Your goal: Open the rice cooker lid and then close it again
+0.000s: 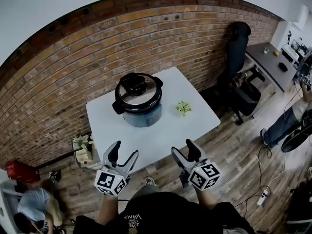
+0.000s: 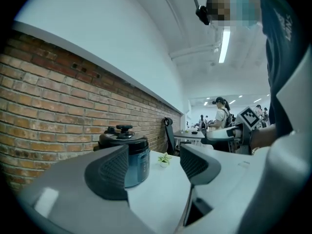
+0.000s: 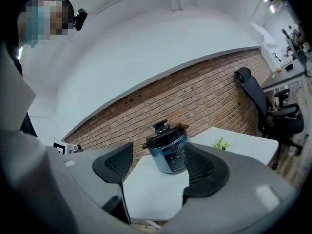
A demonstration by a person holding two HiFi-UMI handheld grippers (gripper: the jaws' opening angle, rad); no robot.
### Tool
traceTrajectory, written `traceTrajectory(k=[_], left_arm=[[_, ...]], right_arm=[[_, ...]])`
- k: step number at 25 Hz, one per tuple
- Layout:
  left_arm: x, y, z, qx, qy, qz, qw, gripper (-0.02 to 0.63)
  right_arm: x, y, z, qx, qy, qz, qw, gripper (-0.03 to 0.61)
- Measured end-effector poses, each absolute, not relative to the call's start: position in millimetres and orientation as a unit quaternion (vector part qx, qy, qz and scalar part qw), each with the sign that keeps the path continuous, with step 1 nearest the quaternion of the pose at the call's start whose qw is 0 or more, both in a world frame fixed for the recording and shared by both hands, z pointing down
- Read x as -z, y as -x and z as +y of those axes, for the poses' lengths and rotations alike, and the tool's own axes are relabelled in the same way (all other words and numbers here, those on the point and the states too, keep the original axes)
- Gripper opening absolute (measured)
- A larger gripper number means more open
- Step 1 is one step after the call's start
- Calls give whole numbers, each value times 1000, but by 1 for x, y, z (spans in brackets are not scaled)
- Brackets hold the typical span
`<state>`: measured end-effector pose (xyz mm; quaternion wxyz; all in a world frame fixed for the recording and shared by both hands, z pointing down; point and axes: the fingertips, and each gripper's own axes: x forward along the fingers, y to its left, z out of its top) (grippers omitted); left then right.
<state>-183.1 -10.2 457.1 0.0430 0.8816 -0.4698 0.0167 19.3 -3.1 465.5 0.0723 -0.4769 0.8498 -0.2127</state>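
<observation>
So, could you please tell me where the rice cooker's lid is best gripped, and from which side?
I'd take the black knob standing proud on top of the lid: it is raised and narrow, so open jaws could probably straddle it. Come level from the near table edge, the side its control panel faces.

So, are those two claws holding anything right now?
Nothing is held: left gripper and right gripper both stand open and empty, short of the closed dark-blue round rice cooker.
</observation>
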Motion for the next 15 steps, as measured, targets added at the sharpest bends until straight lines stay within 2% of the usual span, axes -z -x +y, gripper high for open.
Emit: traceTrajectory(k=[15], left_arm=[[-453,228,-88,-11,-891,-452,41,305]], right_arm=[[-459,24,-82,214,488,842,78,321]])
